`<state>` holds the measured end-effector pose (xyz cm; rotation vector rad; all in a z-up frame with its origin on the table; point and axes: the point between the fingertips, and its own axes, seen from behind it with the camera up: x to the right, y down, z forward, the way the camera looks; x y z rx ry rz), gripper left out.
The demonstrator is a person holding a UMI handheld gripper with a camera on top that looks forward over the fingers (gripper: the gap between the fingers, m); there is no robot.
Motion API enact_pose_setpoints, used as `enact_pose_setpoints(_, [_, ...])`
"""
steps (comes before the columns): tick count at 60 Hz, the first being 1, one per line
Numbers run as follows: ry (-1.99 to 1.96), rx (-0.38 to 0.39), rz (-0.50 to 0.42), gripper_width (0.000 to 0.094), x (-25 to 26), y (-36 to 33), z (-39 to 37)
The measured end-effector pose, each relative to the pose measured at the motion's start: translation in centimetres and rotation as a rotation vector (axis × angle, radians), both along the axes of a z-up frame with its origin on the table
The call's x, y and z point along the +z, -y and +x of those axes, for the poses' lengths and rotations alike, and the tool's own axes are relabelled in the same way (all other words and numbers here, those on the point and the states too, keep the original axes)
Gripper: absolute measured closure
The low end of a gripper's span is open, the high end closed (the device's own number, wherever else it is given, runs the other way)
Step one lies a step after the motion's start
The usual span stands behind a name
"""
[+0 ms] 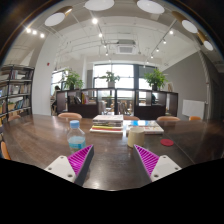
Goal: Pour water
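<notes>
A clear plastic water bottle (pixel 76 137) with a blue label stands on the dark wooden table (pixel 113 150), just beyond my left finger. A pale cup (pixel 136 136) stands ahead of my right finger, a little further back. My gripper (pixel 113 160) is open, its magenta pads (pixel 81 159) spread wide with only bare table between them. Neither finger touches the bottle or the cup.
A stack of books (pixel 108 125) lies on the table behind the bottle and cup. A small red object (pixel 167 143) sits to the right. Chairs (pixel 70 116) line the far side. Bookshelves (pixel 12 95) stand at the left; potted plants (pixel 156 78) and windows beyond.
</notes>
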<state>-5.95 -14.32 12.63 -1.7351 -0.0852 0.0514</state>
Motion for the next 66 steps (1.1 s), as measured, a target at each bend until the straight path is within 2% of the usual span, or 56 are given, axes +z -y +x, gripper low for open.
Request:
enact_pose_setpoints(8, [-0.045,0.108,0.011,0.0123,-0.6,-0.7,-8.0])
enact_pose_setpoints(17, [-0.106,0.183,0.027,0.0127,-0.8,-3.4,-13.4])
enact_pose_setpoints(39, [-0.038,0.151,-0.027,0.0152,-4.6,-11.3,-15.7])
enact_pose_setpoints(43, [-0.029,0.164,-0.024,0.0261,-4.8,-11.8,-16.0])
enact_pose_setpoints(47, [-0.006,0.14,-0.002,0.0433,-4.8,-12.5,-15.3])
enact_pose_setpoints(53, [-0.028,0.161,-0.013,0.048,-5.0,-12.4,-15.4])
enact_pose_setpoints(60, [-0.078,0.152,-0.004,0.0562,-5.0,-12.8,-14.7])
enact_pose_setpoints(66, [-0.056,0.154,-0.008,0.0596,-5.2,-12.9,-15.0])
